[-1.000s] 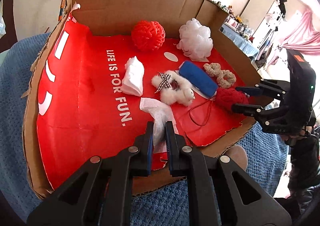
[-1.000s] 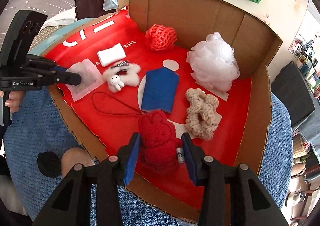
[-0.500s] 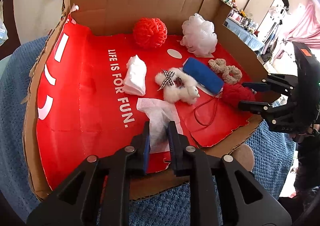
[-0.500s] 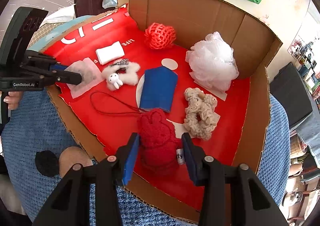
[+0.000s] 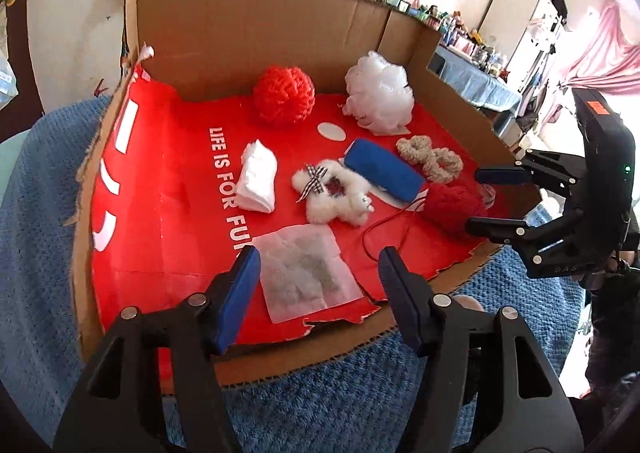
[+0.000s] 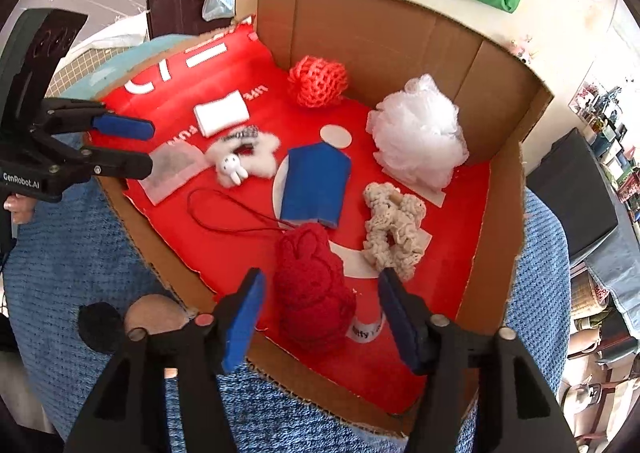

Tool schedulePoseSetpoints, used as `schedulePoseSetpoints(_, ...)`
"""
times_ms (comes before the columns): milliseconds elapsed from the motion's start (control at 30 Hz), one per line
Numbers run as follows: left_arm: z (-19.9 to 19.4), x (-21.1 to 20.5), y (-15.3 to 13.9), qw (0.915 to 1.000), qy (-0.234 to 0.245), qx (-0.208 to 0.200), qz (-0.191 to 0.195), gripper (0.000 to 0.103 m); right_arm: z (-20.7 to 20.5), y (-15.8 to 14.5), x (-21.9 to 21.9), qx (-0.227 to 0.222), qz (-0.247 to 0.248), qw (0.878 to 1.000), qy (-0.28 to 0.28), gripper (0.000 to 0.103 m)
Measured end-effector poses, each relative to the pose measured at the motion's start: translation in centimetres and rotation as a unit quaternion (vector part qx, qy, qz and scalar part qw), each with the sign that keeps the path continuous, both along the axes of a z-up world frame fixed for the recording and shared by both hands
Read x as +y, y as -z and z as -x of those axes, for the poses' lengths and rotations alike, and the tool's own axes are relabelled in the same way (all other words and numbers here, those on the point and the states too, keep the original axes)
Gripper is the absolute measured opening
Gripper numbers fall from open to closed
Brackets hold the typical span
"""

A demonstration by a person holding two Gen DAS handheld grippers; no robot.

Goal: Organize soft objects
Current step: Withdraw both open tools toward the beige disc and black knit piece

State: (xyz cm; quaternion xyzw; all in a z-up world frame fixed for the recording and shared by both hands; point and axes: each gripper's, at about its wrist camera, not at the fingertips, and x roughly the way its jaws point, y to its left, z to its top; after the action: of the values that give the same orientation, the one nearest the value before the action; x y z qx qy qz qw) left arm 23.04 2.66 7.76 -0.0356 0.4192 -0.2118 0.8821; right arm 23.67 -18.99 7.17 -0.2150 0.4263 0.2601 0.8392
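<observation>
Soft objects lie on the red liner of a cardboard box [image 5: 256,25]. A flat white gauze sachet [image 5: 306,271] lies at the near edge, between the jaws of my open left gripper [image 5: 316,281], untouched. A dark red knitted toy [image 6: 314,289] with a red cord lies between the jaws of my open right gripper [image 6: 320,309], untouched. Further in are a white plush bunny [image 5: 334,197], a folded white cloth [image 5: 258,183], a blue roll [image 5: 384,169], a beige scrunchie [image 5: 432,159], a red knitted ball [image 5: 284,95] and a white mesh pouf [image 5: 380,97].
The box has tall walls at the back and right [image 6: 500,213] and a low torn front edge [image 5: 320,349]. It rests on a blue knitted blanket [image 5: 44,221]. A cluttered room lies beyond.
Both grippers have opened. The left let go of the white sachet, which now lies flat on the liner. The right let go of the dark red knitted toy. Both pulled back slightly.
</observation>
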Motion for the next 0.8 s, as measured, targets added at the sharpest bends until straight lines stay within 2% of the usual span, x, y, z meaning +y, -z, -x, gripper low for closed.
schedulePoseSetpoints(100, 1.1, -0.1, -0.9, 0.9998, -0.006, -0.019, 0.003, 0.068, 0.8, -1.0, -0.3, -0.014, -0.013, 1.000, 0.006, 0.070)
schedulePoseSetpoints(167, 2.2, -0.3, -1.6, 0.9992, -0.011, -0.038, 0.001, 0.070, 1.5, -1.9, -0.5, -0.027, -0.025, 0.999, 0.013, 0.080)
schedulePoseSetpoints(267, 4.1, -0.6, -2.9, 0.9970, -0.023, -0.073, -0.008, 0.078, 2.7, -3.4, -1.0, -0.051, -0.050, 0.997, 0.029, 0.089)
schedulePoseSetpoints(467, 7.7, -1.1, -5.1, 0.9913, -0.049, -0.122, -0.010, 0.081, 5.4, -6.4, -1.9, -0.105, -0.099, 0.987, 0.077, 0.103)
schedulePoseSetpoints(567, 9.3, -1.4, -5.8, 0.9871, -0.059, -0.147, -0.021, 0.085, 7.4, -7.6, -2.5, -0.136, -0.127, 0.977, 0.100, 0.103)
schedulePoseSetpoints(800, 13.4, -2.2, -6.9, 0.9752, -0.080, -0.202, -0.041, 0.086, 11.2, -8.6, -4.1, -0.158, -0.188, 0.958, 0.147, 0.103)
